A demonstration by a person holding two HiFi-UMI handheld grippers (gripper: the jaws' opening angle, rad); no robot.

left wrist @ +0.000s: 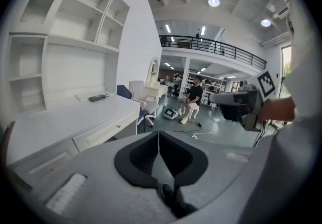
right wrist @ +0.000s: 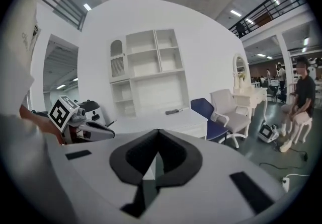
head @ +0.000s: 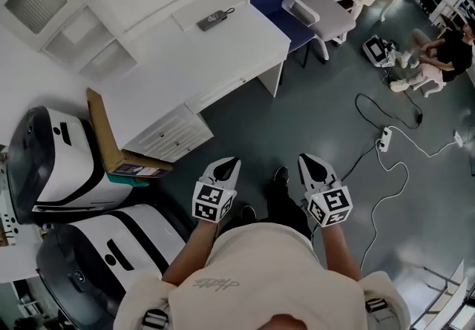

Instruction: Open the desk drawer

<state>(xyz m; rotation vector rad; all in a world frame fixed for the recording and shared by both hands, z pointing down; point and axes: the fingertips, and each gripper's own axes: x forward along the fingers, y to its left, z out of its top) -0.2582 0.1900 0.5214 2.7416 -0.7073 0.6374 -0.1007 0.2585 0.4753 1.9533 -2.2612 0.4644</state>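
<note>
White slim rectangular drawer beneath smooth matte desk top

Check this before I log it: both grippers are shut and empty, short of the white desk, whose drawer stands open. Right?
No: the head view shows the drawer closed. The left gripper and right gripper are shut, empty and short of the white desk.

A white desk carries a dark remote-like device near its back edge.
</note>
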